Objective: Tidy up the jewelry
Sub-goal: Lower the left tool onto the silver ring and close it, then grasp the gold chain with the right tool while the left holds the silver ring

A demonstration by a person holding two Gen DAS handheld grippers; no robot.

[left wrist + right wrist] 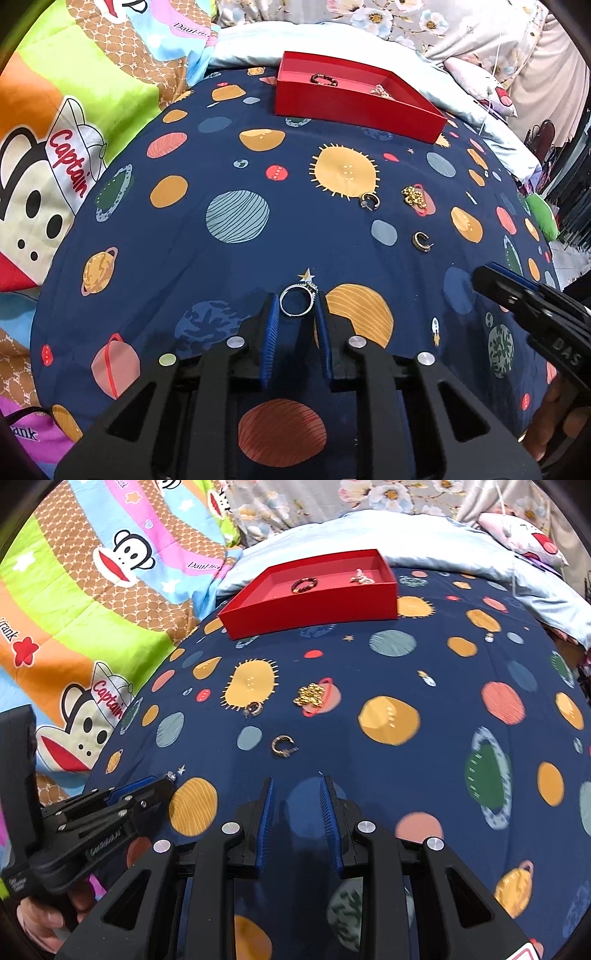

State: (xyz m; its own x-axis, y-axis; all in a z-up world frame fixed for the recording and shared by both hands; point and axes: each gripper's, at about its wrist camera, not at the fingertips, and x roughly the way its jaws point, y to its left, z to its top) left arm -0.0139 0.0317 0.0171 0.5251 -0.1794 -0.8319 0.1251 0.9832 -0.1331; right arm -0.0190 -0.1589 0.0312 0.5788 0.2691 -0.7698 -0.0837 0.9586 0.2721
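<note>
A silver ring with small stones (295, 314) lies on the navy planet-print cover, and my left gripper (297, 299) is shut on it, one blue pad on each side of the band. In the right wrist view the left gripper (168, 779) shows at the lower left, the ring's stones (171, 775) glinting at its tip. My right gripper (297, 786) hovers open over bare cover with nothing between its pads. Ahead lie a hoop earring (282, 746), a second earring (254, 708) and a gold chain (310, 695). The red box (314, 609) holds a dark bead bracelet (304, 584) and a silvery piece (360, 576).
A bright cartoon quilt (74, 147) is bunched along the left, and a pale blue pillow (424, 535) lies behind the box. The cover drops away at the right, past a green cushion (541, 216). A hand (44, 923) holds the left gripper's handle.
</note>
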